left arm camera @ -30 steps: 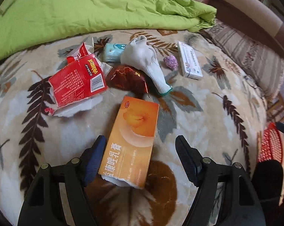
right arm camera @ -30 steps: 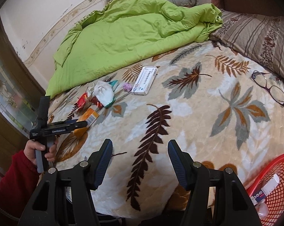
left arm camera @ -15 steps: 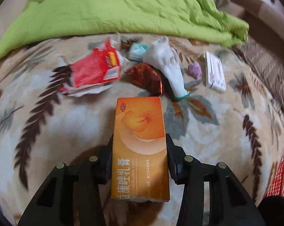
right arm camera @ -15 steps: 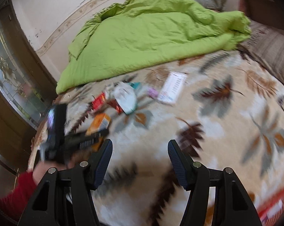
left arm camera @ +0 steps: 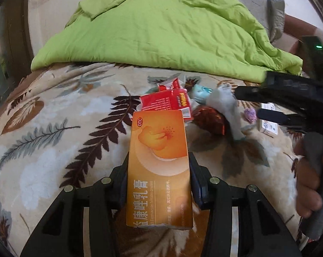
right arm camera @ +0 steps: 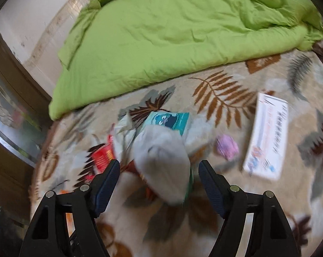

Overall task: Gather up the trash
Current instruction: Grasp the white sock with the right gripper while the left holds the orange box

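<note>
Left tool [left arm camera: 158, 184]: closed on the flat orange cardboard medicine box [left arm camera: 159, 167], one finger pressed to each long side; the box stands in the lower centre of the left wrist frame, its torn near end towards the camera, its far end lifted over the blanket.
Right tool [right arm camera: 159, 177]: open, jaws spread wide at the lower centre of the right wrist frame, with the white knitted glove [right arm camera: 161, 160] between them; the frame is blurred, so I cannot tell whether the fingers touch it. In the left wrist frame it shows at the right edge, gripped by a hand [left arm camera: 309, 184].
Trash pile: in the left wrist frame, just beyond the orange box, lie a torn red paper packet [left arm camera: 167, 102], a crumpled dark red foil wrapper [left arm camera: 210, 120], a small teal packet [left arm camera: 201, 93] and the glove, all close together or overlapping.
Small items: a lilac crumpled scrap [right arm camera: 226, 146] lies right of the glove; a long white cardboard box with a barcode [right arm camera: 267, 135] lies further right, apart from the pile.
Bed cover: a cream plush blanket with brown and grey leaf prints [left arm camera: 54, 141] carries everything.
Quilt: a bright green rumpled quilt [right arm camera: 172, 27] fills the upper half of both frames, behind the pile.
</note>
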Demonstrator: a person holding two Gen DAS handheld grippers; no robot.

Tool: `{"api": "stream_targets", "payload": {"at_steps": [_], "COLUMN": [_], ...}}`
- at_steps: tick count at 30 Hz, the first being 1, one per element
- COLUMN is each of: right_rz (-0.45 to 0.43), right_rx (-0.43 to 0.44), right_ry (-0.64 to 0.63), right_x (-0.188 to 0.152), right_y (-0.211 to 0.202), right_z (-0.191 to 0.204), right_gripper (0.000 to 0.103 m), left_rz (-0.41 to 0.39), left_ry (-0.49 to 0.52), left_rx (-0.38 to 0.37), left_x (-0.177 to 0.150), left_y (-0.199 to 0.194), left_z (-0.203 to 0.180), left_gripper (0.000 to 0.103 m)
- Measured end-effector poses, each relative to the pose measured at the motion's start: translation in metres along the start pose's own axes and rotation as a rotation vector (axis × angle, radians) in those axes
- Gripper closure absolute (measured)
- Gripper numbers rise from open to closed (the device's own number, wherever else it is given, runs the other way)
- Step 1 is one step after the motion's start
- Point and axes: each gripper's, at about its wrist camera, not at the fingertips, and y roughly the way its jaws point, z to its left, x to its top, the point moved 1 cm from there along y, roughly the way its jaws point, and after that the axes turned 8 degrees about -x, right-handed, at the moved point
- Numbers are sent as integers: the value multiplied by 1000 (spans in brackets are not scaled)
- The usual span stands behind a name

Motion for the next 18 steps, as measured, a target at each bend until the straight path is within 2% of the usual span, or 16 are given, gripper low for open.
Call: {"api": "stream_targets", "payload": {"at_steps": [2, 4, 6, 8, 11, 13, 18], "right_rz": [16, 39, 67, 56, 31, -7, -92], "right_rx": [-23, -22, 16, 33, 43, 33, 26], "right_ry": [-3, 13, 34, 49, 49, 43, 3], "right_x": [7, 8, 6, 3, -5, -14, -55], "right_y": [18, 30, 36, 30, 12, -14, -75], "right_z": [2, -1, -4, -7, -9, -13, -23], "right_gripper": [23, 31, 63, 74, 77, 77, 77], "left_rz": [0, 3, -1, 2, -3, -5, -25], "left_ry": [7, 18, 24, 25, 24, 28, 50], "left_rx": [-5, -17, -20, -27, -32, -35, -55], "left_x": [1, 0, -1, -1, -2, -3, -4], "left_y": [2, 4, 5, 6, 5, 5, 0], "left_z": [-2, -6, -9, -10, -10, -11, -18], "left_gripper": [57, 57, 57, 57, 57, 57, 57]}}
